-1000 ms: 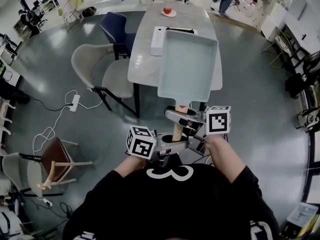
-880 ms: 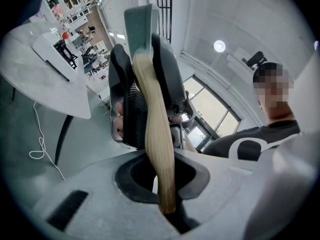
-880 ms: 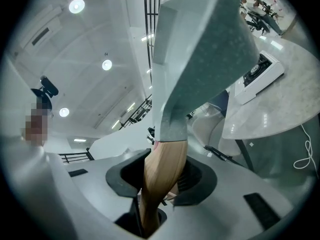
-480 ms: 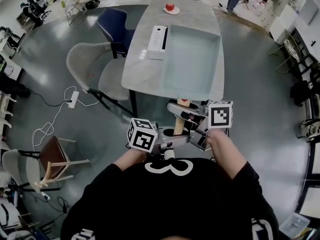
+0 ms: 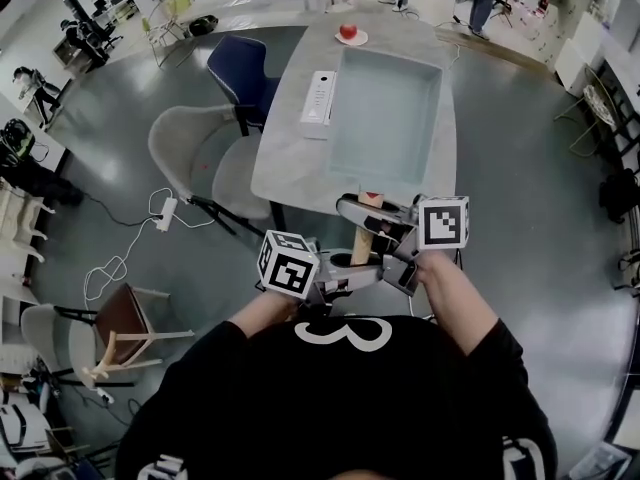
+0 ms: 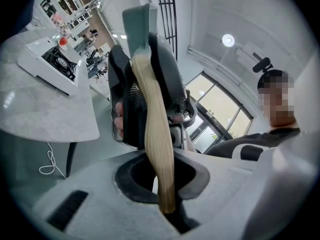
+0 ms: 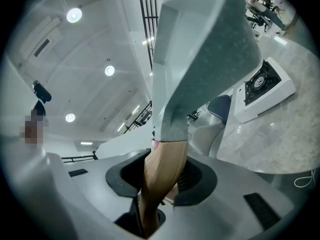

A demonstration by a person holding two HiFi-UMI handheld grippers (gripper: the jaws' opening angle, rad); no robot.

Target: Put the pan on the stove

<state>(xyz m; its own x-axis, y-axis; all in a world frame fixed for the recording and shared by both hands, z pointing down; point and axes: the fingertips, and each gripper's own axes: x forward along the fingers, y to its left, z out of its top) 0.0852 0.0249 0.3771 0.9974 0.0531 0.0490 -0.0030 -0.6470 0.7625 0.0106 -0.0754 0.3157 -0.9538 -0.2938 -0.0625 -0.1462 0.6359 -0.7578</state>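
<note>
A pale teal rectangular pan (image 5: 385,118) hangs over the near half of the marble table (image 5: 285,163), just right of a white portable stove (image 5: 318,96). Its wooden handle (image 5: 362,236) points back toward me. My right gripper (image 5: 375,223) is shut on the handle close to the pan. My left gripper (image 5: 350,273) is shut on the handle's free end. In the left gripper view the handle (image 6: 155,149) runs up out of the left gripper (image 6: 162,184), with the stove (image 6: 50,64) at the left. In the right gripper view the pan (image 7: 205,49) rises from the right gripper (image 7: 160,184).
A red apple on a small plate (image 5: 349,32) sits at the table's far end. A blue chair (image 5: 240,63) and a grey chair (image 5: 200,158) stand left of the table. A wooden chair (image 5: 120,323) and a white cable (image 5: 130,248) lie on the floor at the left. People stand far behind.
Both grippers and the pan have moved forward along the table. The pan, which hung over the near edge, now lies farther in, beside the stove.
</note>
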